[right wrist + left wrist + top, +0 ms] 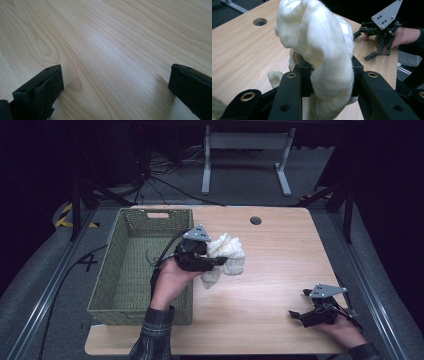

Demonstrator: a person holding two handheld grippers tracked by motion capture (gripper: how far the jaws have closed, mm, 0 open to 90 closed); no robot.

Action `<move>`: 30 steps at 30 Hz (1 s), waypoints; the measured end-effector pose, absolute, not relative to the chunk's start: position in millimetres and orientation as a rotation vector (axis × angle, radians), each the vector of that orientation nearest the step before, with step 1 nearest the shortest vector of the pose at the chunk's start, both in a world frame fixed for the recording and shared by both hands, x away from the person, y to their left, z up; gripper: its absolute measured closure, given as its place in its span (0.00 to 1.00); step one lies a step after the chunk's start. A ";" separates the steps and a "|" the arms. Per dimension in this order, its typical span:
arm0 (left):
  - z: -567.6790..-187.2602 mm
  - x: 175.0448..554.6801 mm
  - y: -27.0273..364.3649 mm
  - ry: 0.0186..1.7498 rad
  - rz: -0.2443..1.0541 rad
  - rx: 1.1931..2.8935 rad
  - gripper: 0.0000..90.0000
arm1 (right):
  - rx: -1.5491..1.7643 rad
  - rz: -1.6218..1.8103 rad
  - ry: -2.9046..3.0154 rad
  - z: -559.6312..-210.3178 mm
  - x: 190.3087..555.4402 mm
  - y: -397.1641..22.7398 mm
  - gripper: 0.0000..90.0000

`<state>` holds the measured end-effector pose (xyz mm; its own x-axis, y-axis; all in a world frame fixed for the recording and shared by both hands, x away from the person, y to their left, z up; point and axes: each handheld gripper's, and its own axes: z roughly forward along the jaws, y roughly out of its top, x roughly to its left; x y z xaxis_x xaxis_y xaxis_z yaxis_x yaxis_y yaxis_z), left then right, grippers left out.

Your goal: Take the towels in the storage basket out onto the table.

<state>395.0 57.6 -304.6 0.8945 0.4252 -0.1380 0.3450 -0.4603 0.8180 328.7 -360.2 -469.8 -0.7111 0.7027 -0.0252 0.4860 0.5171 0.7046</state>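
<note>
Three cameras, one tabletop [280, 270]

The high view looks forward and down from above; each gripper view rides close along its own fingers, low over the wood. The left one shares the right gripper [378, 46] with the high view.

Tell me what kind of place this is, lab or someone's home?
Most likely a lab or recording room, not a home. A bare wooden table stands inside a metal frame, loose cables run over the grey floor, and the surroundings are dark. On the table: a green basket and a white cloth.

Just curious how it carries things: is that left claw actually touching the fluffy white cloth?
Touching. The left gripper view shows the left gripper with both jaws pressed into the white cloth.
</note>
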 end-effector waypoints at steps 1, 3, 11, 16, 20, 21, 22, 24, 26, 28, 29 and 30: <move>-305.7 394.6 53.9 0.547 0.106 2.094 0.74 | 0.993 0.997 2.454 -469.8 328.8 -360.2 0.00; -309.1 394.0 45.6 0.532 0.097 2.104 0.74 | 0.993 0.997 2.454 -469.7 328.8 -360.2 0.00; -323.1 392.8 15.0 0.473 0.048 2.136 0.73 | 0.989 0.999 2.454 -469.9 328.9 -360.0 0.00; -331.4 391.3 -0.9 0.447 0.030 2.153 0.73 | 0.989 0.999 2.454 -469.9 328.9 -360.1 0.00; -337.5 389.8 -13.6 0.435 0.020 2.168 0.73 | 0.990 0.999 2.453 -469.9 328.9 -360.0 0.00; -340.3 389.0 -18.8 0.427 0.020 2.174 0.73 | 0.990 0.998 2.454 -469.9 328.9 -360.0 0.00; -342.1 388.1 -21.7 0.429 0.022 2.176 0.73 | 0.989 0.998 2.455 -469.8 328.9 -360.1 0.00; -345.6 387.0 -27.0 0.428 0.023 2.180 0.73 | 0.990 0.998 2.454 -469.9 328.9 -360.0 0.00; -350.0 385.6 -34.0 0.421 0.030 2.198 0.73 | 0.989 0.998 2.454 -469.9 328.9 -360.0 0.00; -353.8 384.2 -41.0 0.412 0.028 2.210 0.74 | 0.989 0.998 2.454 -469.9 328.9 -360.0 0.00; -355.4 383.1 -44.5 0.407 0.027 2.213 0.74 | 0.989 0.998 2.454 -469.9 328.9 -360.0 0.00; -357.8 381.5 -49.3 0.396 0.028 2.214 0.74 | 0.989 0.998 2.454 -469.9 328.9 -360.1 0.00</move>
<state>381.5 -49.3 -357.8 0.9494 0.2913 -0.1171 0.2722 -0.5775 0.7697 328.9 -360.1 -469.9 -0.7125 0.7012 -0.0272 0.4833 0.5185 0.7054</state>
